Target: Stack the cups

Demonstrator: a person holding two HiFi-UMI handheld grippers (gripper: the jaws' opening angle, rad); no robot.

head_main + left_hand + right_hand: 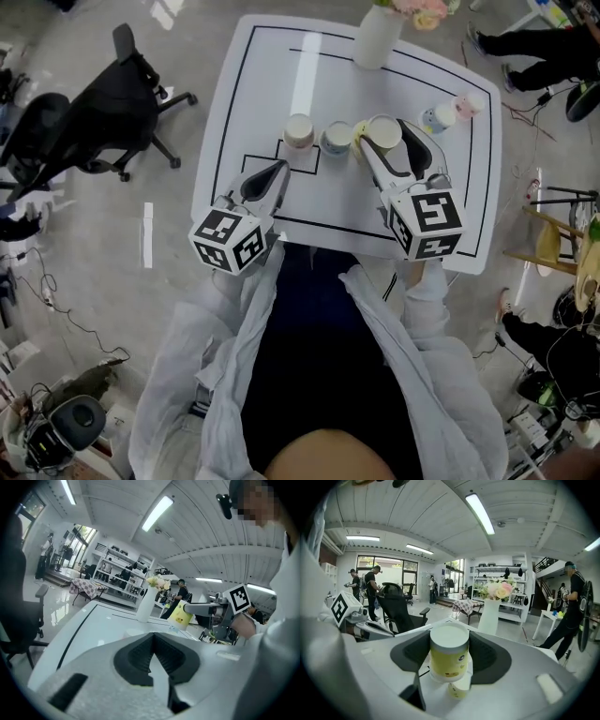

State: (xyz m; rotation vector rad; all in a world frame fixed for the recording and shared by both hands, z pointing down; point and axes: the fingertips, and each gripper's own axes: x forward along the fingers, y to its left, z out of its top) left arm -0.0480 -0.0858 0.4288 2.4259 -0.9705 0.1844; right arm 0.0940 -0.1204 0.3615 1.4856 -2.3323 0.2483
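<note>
The person is holding both arms forward, pale sleeves (220, 347) reaching out from the body. The left tool (272, 176) is pointing ahead and slightly down, its jaws sitting together with nothing between them. The right tool (386, 141) is reaching a little farther out, also tilting slightly downward, and its jaws are gripping a yellow cup (449, 656) by the sides, pads pressing on it.
</note>
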